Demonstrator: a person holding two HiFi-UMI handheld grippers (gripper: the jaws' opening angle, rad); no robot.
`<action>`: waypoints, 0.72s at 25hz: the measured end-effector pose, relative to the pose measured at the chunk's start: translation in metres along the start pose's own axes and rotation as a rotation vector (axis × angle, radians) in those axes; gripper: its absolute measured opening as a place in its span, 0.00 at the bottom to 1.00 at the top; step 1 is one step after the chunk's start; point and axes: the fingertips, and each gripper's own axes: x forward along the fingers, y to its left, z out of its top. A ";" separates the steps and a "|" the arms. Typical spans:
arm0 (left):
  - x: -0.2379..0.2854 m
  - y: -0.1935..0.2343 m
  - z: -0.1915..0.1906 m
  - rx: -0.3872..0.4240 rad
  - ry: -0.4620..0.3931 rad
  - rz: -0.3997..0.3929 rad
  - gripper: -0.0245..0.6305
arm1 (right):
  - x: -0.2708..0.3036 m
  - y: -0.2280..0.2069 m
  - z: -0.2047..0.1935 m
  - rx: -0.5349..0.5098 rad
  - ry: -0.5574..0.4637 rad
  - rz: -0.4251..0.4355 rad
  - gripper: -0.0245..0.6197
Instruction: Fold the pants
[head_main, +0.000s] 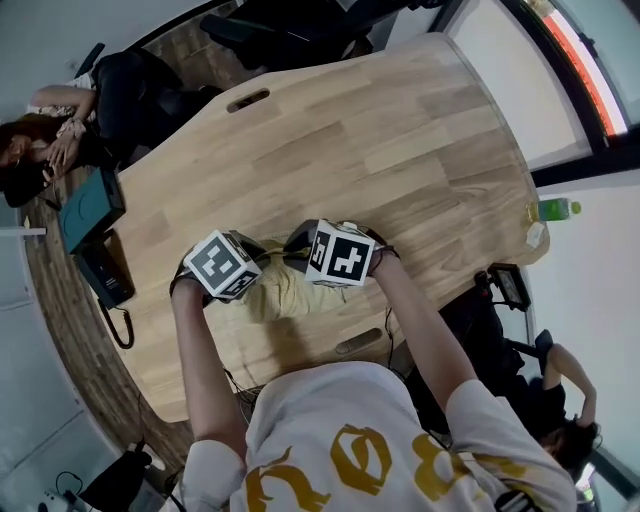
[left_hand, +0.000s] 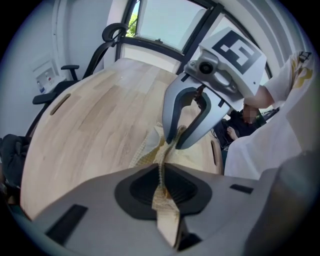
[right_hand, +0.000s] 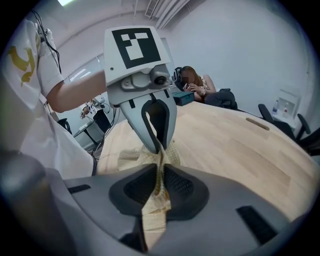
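Pale yellow checked pants (head_main: 282, 296) lie bunched on the wooden table (head_main: 400, 140) near its front edge. Both grippers hover close together over them. My left gripper (head_main: 232, 272) is shut on a fold of the pants (left_hand: 161, 192), which runs up between its jaws. My right gripper (head_main: 328, 258) is likewise shut on a fold of the fabric (right_hand: 156, 197). In the left gripper view the right gripper (left_hand: 173, 141) pinches the same ridge of cloth a little ahead. In the right gripper view the left gripper (right_hand: 158, 148) stands just in front. The rest of the pants is hidden under the marker cubes.
A teal box (head_main: 90, 208) and a black desk phone (head_main: 104, 274) sit at the table's left edge. A green bottle (head_main: 553, 209) stands at the far right. People sit at the left (head_main: 40, 140) and lower right (head_main: 560, 400). Office chairs (left_hand: 107, 42) ring the table.
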 end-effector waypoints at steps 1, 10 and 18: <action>0.006 0.007 -0.001 -0.012 0.011 -0.002 0.10 | 0.006 -0.007 -0.003 0.021 0.000 0.007 0.12; 0.058 0.047 -0.012 -0.144 0.125 -0.039 0.12 | 0.050 -0.035 -0.031 0.127 0.073 0.046 0.13; 0.057 0.048 -0.009 -0.187 0.121 -0.113 0.12 | 0.051 -0.045 -0.035 0.139 0.106 0.043 0.15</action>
